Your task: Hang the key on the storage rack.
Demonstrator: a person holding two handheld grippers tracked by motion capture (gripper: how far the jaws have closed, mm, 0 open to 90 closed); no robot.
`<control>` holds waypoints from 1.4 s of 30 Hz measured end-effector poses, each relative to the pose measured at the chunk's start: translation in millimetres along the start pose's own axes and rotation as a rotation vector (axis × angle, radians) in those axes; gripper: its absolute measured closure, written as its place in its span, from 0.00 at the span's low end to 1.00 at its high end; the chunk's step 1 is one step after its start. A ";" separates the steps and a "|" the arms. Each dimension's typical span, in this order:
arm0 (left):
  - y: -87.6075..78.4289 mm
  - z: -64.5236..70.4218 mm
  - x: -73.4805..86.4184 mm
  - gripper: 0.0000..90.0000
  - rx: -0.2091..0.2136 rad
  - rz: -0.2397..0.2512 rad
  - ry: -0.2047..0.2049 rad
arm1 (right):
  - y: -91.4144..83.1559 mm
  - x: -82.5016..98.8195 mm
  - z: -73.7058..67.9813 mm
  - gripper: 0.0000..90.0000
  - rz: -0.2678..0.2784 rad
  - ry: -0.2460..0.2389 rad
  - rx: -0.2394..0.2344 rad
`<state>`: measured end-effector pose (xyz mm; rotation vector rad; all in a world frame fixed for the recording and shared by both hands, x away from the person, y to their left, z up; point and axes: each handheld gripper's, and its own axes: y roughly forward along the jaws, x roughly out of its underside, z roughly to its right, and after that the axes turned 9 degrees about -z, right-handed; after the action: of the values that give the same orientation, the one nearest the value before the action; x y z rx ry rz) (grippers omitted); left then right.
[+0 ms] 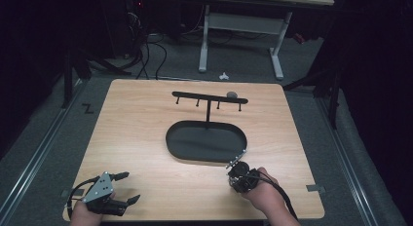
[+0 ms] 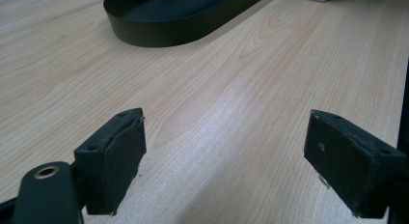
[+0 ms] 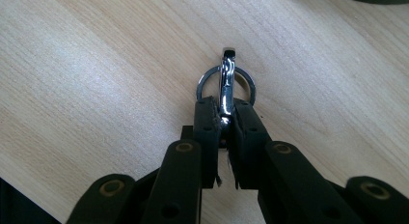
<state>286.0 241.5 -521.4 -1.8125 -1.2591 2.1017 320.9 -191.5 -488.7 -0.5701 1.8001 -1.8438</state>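
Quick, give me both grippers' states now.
Left gripper: open, holding nothing, over the table.
Right gripper: shut on a metal clip with a key ring.

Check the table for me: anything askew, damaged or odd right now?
Nothing spilled or knocked over. The hook stand is upright behind its black oval tray. The right gripper is shut on the metal key ring clip. The left gripper is open over bare table, its pads frayed at the edges.
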 end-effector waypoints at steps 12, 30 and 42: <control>-0.2 0.4 0.0 0.17 -0.003 0.001 0.000 | 1.3 0.7 -0.6 0.93 0.006 -0.013 -0.015; 1.0 0.7 -0.1 0.17 -0.006 -0.004 0.001 | -27.1 1.9 1.9 0.94 0.076 -0.004 0.003; 0.3 0.4 0.4 0.17 -0.007 0.002 -0.001 | -51.2 11.6 23.7 0.94 0.127 0.079 -0.004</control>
<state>285.6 241.3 -522.0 -1.8166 -1.2666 2.1022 323.1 -217.1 -437.2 -0.3805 1.8466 -1.7999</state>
